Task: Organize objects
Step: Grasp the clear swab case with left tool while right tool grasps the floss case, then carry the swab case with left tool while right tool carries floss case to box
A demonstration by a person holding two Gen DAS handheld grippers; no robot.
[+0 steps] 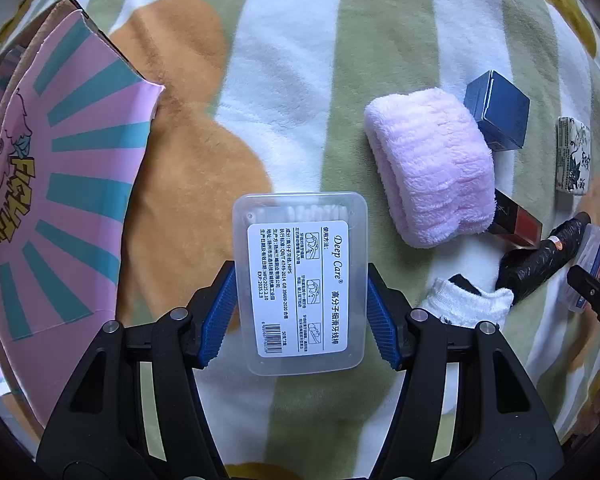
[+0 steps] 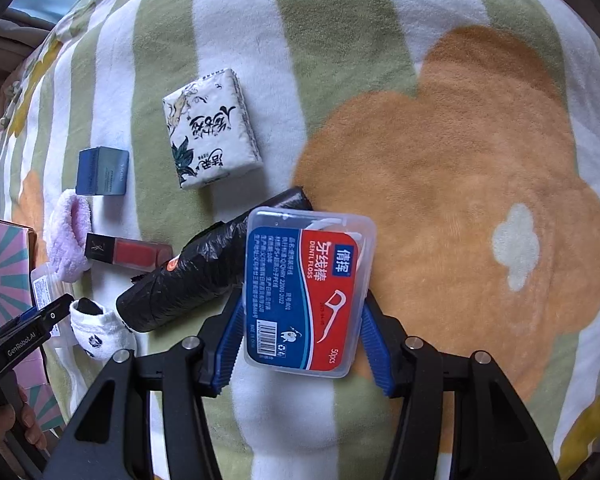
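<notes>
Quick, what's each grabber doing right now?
Left gripper: closed on the clear floss box.
Right gripper: closed on the red and blue floss box.

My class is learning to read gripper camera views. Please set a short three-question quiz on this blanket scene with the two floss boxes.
1. True or false: the left gripper has its pads on a clear floss box with a white label.
2. Which colours are on the label of the floss box in the right gripper?
3. The black bag roll lies next to: A) that box, B) the tissue pack, C) the blue carton.

Key: 1 true; 2 red and blue; 3 A.
</notes>
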